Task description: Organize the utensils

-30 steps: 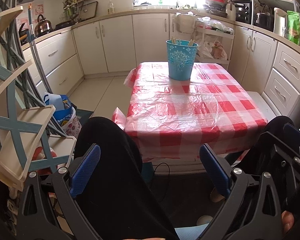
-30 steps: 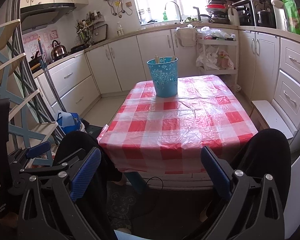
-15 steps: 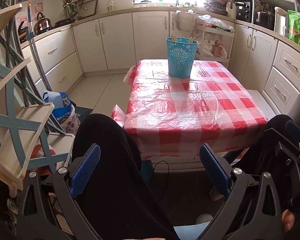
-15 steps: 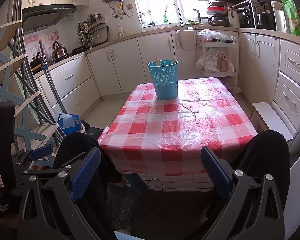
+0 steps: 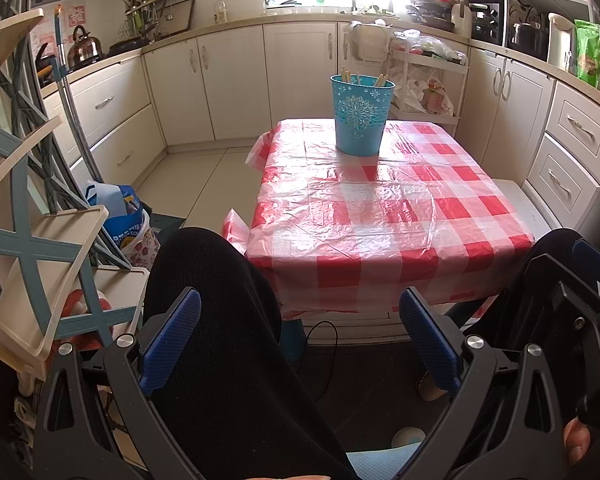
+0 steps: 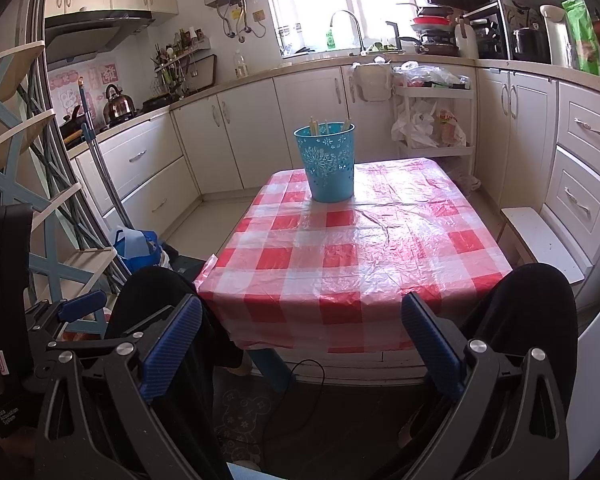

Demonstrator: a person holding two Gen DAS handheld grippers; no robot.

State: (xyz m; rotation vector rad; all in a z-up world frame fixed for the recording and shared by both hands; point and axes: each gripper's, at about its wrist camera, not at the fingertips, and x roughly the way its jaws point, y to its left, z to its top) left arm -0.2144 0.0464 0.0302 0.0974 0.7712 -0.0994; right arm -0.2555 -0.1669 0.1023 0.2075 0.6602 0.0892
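A blue perforated bucket (image 5: 361,114) stands at the far end of a table with a red-and-white checked cloth (image 5: 380,216). Pale utensil handles (image 5: 356,77) stick out of its top. It also shows in the right wrist view (image 6: 329,164), handles (image 6: 320,126) upright inside. My left gripper (image 5: 300,332) is open and empty, held low over the person's lap, short of the table's near edge. My right gripper (image 6: 300,336) is open and empty at the same distance. The left gripper shows at the left of the right wrist view (image 6: 80,304).
The person's black-clad knees (image 5: 212,280) (image 6: 532,312) flank the table's near edge. A blue-and-cream folding rack (image 5: 32,240) stands on the left beside a blue bag (image 5: 120,208). White cabinets (image 5: 236,80) ring the room. A white bench (image 6: 540,240) sits at the right.
Both views have shifted very slightly, with the table a touch lower and nearer in frame. The grippers stay open and empty. The bucket has not moved.
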